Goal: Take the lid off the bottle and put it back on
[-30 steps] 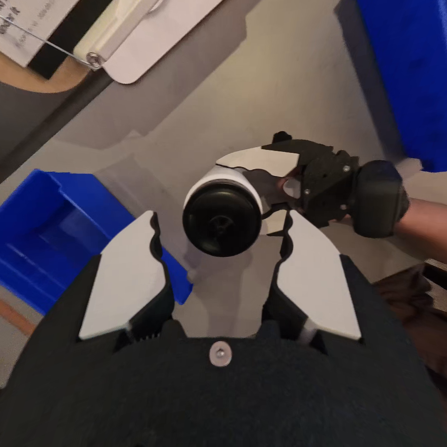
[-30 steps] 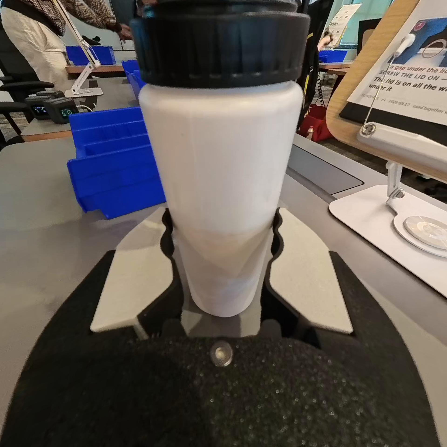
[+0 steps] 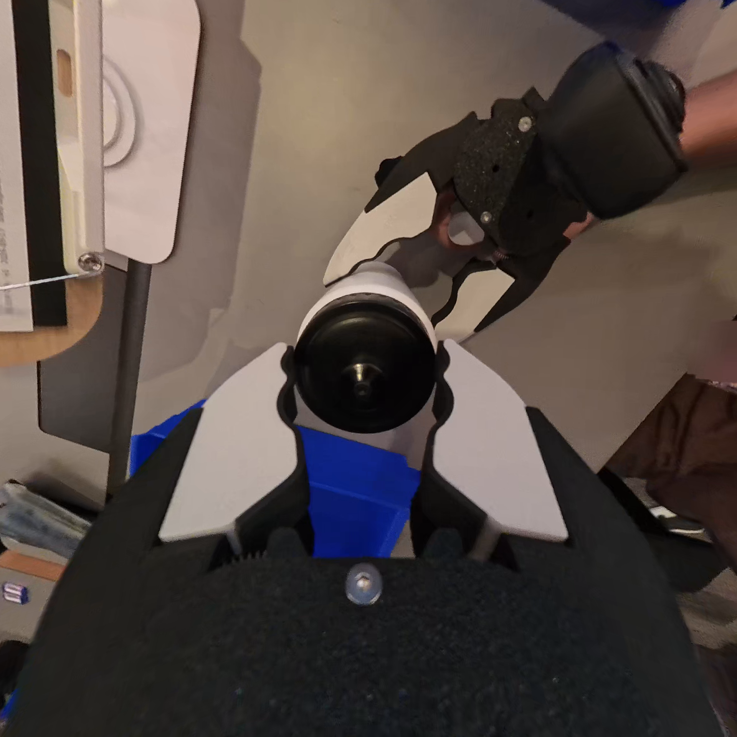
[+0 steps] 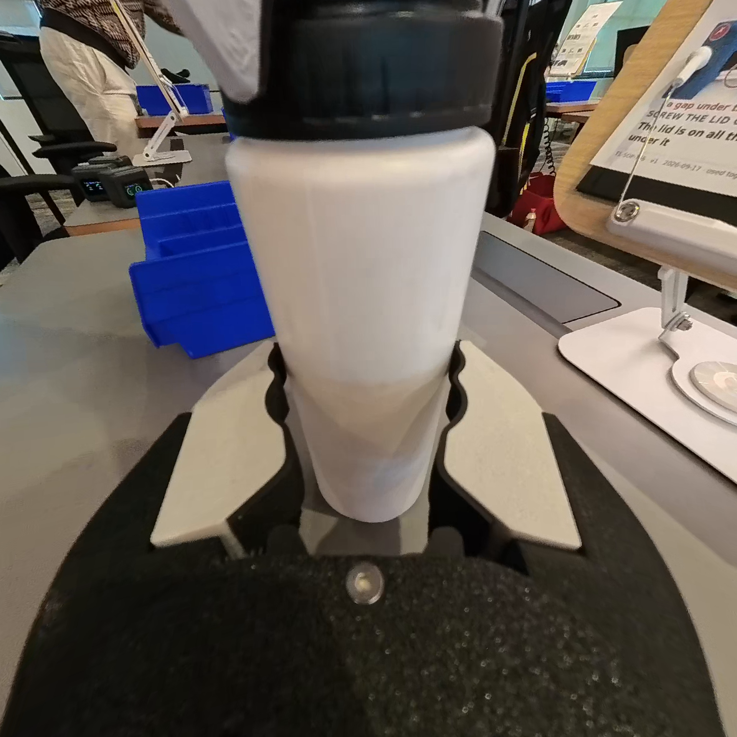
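White bottle (image 4: 359, 279) under a black ribbed lid (image 4: 383, 67); blue bin (image 4: 191, 279) at nine o'clock — grey counter (image 4: 79, 359), pale-grey and black tools.

Top of the black lid (image 4: 361, 60) cut off by the edge (right wrist view), blue bin (image 3: 351, 490) partly hidden behind the left gripper (image 3: 363, 379), blurry paper sheet (image 3: 8, 223)

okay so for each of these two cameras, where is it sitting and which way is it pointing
Left wrist view: on the left gripper, looking down on the round black plastic lid; its own fingers show, and a hand working the right gripper.
Right wrist view: on the right gripper, facing level across the grey table.
Shared: the white bottle.
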Tool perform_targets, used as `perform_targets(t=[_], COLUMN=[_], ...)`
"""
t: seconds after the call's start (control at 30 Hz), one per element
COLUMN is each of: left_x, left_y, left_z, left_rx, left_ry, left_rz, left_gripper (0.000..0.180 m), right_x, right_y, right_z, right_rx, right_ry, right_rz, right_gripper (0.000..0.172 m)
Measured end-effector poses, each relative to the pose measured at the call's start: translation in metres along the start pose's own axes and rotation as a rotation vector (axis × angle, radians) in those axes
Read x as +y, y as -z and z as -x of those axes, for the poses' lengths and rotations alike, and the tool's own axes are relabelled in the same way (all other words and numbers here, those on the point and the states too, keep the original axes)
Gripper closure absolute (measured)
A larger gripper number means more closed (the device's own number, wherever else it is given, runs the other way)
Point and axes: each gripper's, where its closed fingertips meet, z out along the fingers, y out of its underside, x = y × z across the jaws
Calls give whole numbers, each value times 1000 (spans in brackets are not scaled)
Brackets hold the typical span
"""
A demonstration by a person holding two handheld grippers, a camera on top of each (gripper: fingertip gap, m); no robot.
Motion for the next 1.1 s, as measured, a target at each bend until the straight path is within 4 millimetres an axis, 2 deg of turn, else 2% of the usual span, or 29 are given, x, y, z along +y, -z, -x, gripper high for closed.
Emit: perform_targets(t=[0.3,0.4,0.5,0.57,0.6,0.67,0.7,0.77,0.9,1.07,1.1], left_x=[5,2,3,3,3,4,6,10,14,12,13], left_y=[1,1,-1,-3,-2,-1,-1,-3,-8,-4,-6], left_z=[-4,-3,0,12,20,21,17,10,6,10,8], left_rx=[51,55,32,-68,-127,-149,-127,-84,-51,-41,-21], left_ry=[-241,-238,-112,39,128,335,429,575,731,831,838], left_rz=[22,24,19,7,-8,-38,-48,-59,-72,-105,-93], left_gripper=[113,113,111,72,68,74,81,81,82,102,102], right_x=[0,0,-1,-1,-1,-1,-1,-1,-1,-1,-1], right_y=[-1,-1,-1,-2,-2,-3,-3,-4,-5,-7,-7], right_z=[4,3,3,2,2,2,2,2,2,2,3], right_rx=[-33,-27,-14,0,3,13,17,29,64,112,118], right_ry=[1,-4,-6,-8,-5,-6,-3,-2,1,-1,1], right_rz=[-5,-4,-11,-12,-13,-11,-11,-9,7,28,34], right_gripper=[92,92,92,92,92,92,92,92,92,92,92])
